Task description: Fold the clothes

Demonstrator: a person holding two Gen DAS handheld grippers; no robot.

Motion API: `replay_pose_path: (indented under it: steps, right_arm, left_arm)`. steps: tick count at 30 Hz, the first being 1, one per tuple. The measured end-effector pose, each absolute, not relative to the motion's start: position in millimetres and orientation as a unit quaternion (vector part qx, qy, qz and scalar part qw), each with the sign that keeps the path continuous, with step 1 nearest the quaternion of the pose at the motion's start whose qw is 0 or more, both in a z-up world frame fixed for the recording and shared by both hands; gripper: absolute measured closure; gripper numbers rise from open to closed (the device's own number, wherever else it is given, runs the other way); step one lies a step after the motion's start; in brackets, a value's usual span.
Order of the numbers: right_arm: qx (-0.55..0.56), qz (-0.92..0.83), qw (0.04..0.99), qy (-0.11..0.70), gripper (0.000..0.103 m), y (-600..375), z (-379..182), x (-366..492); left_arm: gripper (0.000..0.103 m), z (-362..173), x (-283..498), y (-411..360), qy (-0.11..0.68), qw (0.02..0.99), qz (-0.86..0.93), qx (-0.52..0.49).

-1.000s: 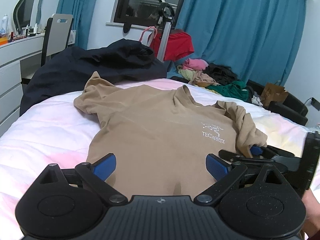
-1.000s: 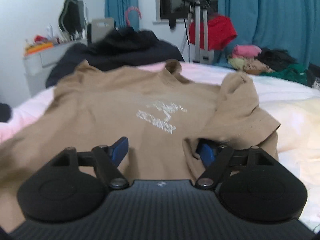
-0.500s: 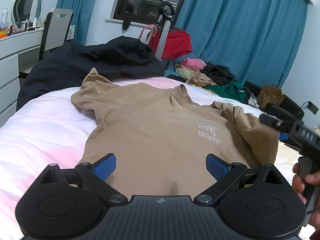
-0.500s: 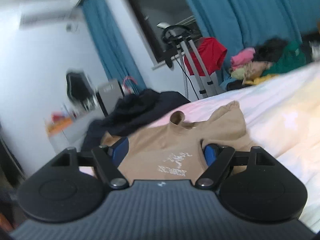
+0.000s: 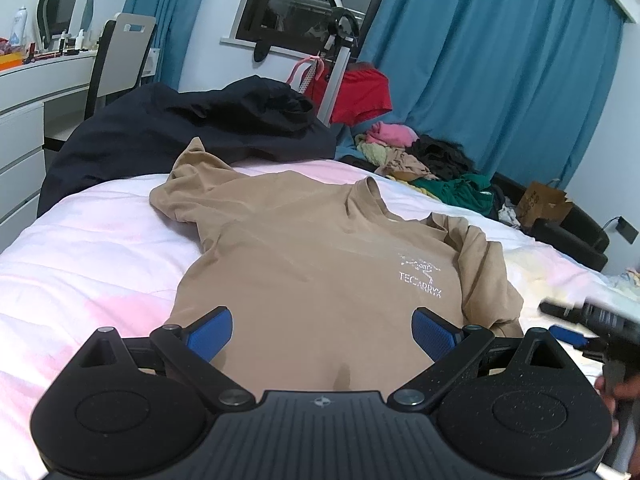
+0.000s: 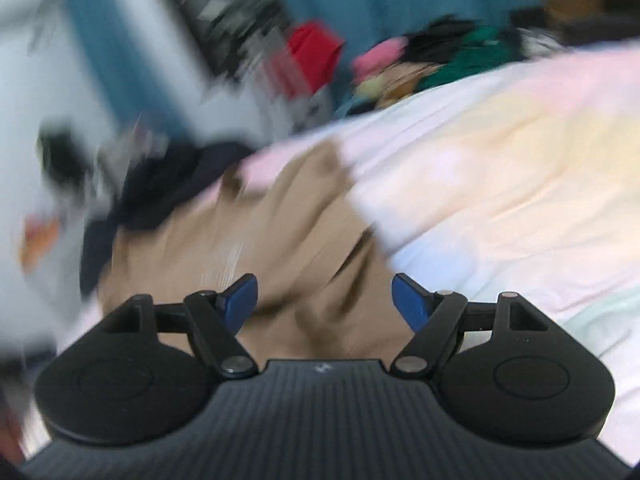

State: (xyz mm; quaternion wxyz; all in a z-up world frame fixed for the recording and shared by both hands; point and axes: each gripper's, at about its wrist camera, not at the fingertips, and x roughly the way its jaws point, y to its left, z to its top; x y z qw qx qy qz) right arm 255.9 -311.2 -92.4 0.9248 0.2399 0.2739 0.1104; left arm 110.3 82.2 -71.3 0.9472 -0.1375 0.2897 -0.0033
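Observation:
A tan T-shirt with a white chest logo lies face up on the bed, collar away from me; its right sleeve is bunched over the body. My left gripper is open and empty, hovering over the shirt's lower hem. My right gripper is open and empty over the shirt's right side; that view is heavily blurred. The right gripper also shows blurred at the right edge of the left wrist view, beside the shirt's right edge.
The bed's pink-white quilt surrounds the shirt. A dark jacket lies at the far left of the bed. A pile of clothes and a red garment on a stand sit beyond. White drawers stand left.
My right gripper has let go of the right sleeve, lifted, then swung down to the shirt's right side, moving fast. The sleeve now lies folded over the body. The left gripper barely moved.

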Motion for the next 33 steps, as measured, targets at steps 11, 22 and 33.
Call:
replay_pose_path:
  steps: [11, 22, 33]
  right_arm:
    - [0.268, 0.114, 0.915, 0.280, 0.089, -306.1, -124.3, 316.5]
    - [0.110, 0.003, 0.962, 0.250, 0.095, -360.9, -49.8, 343.2]
    - [0.212, -0.164, 0.937, 0.226, 0.088, -454.8, -65.7, 332.3]
  left_arm:
    - [0.006, -72.9, 113.3, 79.4, 0.291, 0.947, 0.007, -0.135]
    - [0.006, -69.1, 111.2, 81.4, 0.288, 0.946, -0.011, -0.149]
    - [0.006, -68.9, 113.1, 80.8, 0.289, 0.945, -0.014, -0.155]
